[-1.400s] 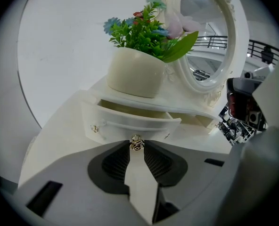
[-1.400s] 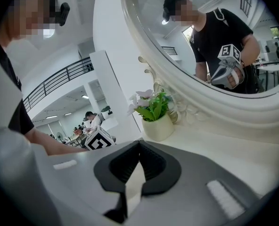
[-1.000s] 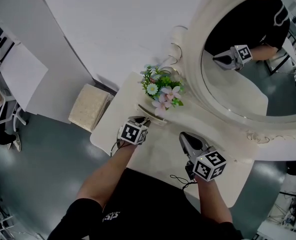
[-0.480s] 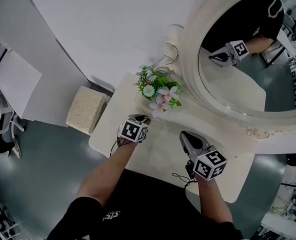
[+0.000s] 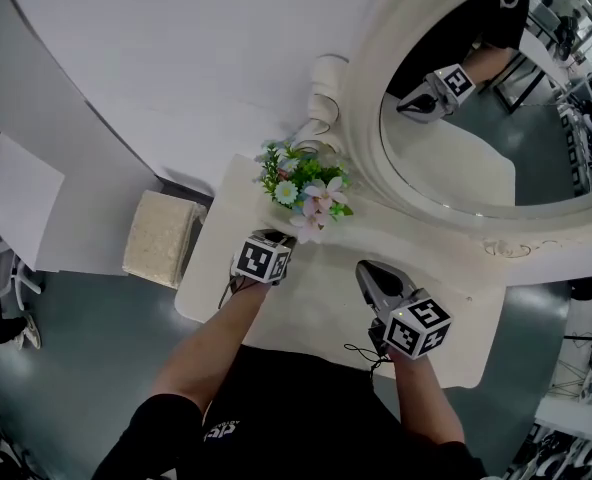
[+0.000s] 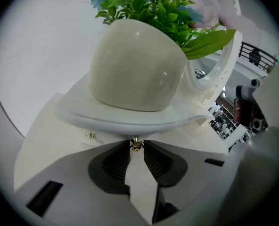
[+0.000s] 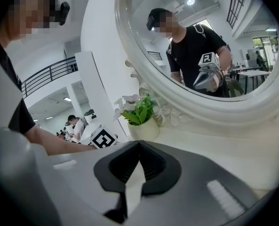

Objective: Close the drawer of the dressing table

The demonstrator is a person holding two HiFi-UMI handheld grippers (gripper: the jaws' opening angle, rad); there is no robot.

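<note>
In the left gripper view, my left gripper [image 6: 136, 143] is shut on a small brass drawer knob [image 6: 136, 146] just under the curved white shelf [image 6: 130, 119] of the dressing table. On that shelf stands a cream pot [image 6: 135, 69] of artificial flowers. Most of the drawer front is hidden below the shelf. In the head view, the left gripper [image 5: 276, 236] sits right below the flowers [image 5: 301, 188]. My right gripper [image 5: 368, 271] hovers over the tabletop [image 5: 316, 313] to the right. Its jaws [image 7: 138, 144] are shut and hold nothing.
A large oval mirror [image 5: 476, 118] in a cream frame rises behind the table and reflects the person and a gripper. A second small knob [image 6: 89, 135] sits left of the held one. A beige stool [image 5: 158, 238] stands on the floor at the table's left.
My left gripper has moved a little toward the flower pot, still on the knob. The right gripper has stayed put. The head view has shifted, so the scene slides left.
</note>
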